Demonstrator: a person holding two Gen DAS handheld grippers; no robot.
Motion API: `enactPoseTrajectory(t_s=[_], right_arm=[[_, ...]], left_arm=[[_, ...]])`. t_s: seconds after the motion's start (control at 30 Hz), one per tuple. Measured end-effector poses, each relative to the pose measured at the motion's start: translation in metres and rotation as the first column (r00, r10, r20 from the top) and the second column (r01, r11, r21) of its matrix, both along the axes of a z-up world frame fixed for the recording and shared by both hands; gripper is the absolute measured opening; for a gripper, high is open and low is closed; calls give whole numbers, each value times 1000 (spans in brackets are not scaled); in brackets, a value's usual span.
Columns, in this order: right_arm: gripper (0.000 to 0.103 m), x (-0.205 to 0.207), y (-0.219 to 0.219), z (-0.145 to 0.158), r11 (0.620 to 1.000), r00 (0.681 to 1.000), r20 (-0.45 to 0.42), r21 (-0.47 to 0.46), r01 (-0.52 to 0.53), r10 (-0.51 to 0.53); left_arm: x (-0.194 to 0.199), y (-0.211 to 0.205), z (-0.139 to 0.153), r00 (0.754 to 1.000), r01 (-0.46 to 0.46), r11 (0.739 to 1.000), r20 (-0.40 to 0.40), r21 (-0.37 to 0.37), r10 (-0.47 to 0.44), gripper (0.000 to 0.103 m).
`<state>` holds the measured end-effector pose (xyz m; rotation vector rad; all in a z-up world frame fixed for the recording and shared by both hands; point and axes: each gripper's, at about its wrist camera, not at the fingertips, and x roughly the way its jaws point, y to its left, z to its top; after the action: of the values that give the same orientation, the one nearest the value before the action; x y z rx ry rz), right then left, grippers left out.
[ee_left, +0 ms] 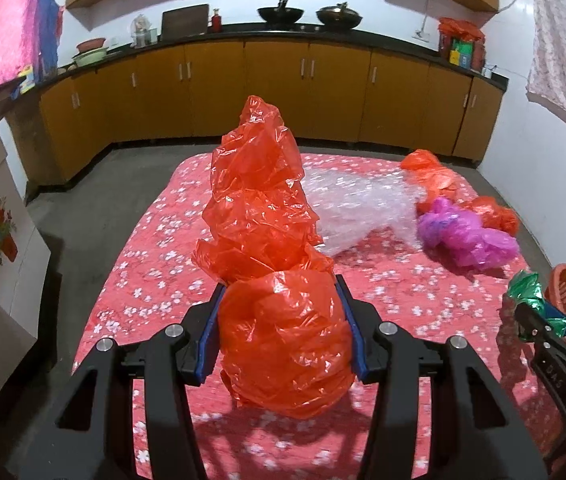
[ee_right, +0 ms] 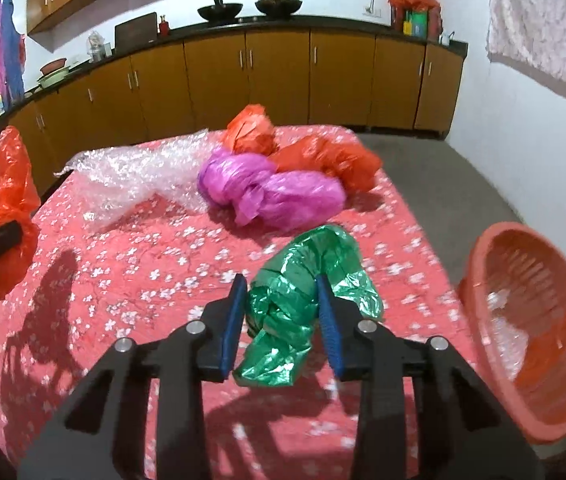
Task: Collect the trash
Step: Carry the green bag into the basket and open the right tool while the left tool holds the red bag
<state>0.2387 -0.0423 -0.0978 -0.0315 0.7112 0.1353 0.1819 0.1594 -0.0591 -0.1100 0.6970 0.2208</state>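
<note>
Left gripper (ee_left: 279, 316) clamps a red bag (ee_left: 259, 216); right gripper (ee_right: 281, 312) clamps a green bag (ee_right: 303, 300) near the cloth's (ee_right: 123, 280) right edge, beside the basket (ee_right: 539, 320).

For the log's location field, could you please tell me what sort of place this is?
Most likely a home kitchen: a long counter over wooden cabinets, with two woks on it. The trash lies on a floral cloth spread over the concrete floor.

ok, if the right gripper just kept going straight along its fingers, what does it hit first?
Probably the purple plastic bag on the floral cloth, though depth is unclear. The right gripper is shut on the green plastic bag, which would touch first.
</note>
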Motion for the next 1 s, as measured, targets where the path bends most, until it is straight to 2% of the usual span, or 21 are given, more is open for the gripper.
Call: enactPoseTrajectory(t_s=[0.33, 0.53, 0.73, 1.0], right_arm=[[35, -33, -53, 39, 999, 995, 92, -2, 36, -36], [35, -56, -89, 60, 997, 986, 148, -17, 80, -77], [35, -78, -127, 72, 988, 973, 185, -41, 151, -141], [35, -99, -176, 78, 969, 954, 194, -44, 241, -229]], left_arm=[[-6, -52, 21, 996, 89, 996, 30, 19, -89, 51], [-13, -94, 35, 983, 173, 984, 50, 39, -174, 51], [-19, -145, 43, 955, 289, 956, 60, 42, -291, 51], [-27, -202, 43, 899, 433, 900, 56, 45, -435, 51]])
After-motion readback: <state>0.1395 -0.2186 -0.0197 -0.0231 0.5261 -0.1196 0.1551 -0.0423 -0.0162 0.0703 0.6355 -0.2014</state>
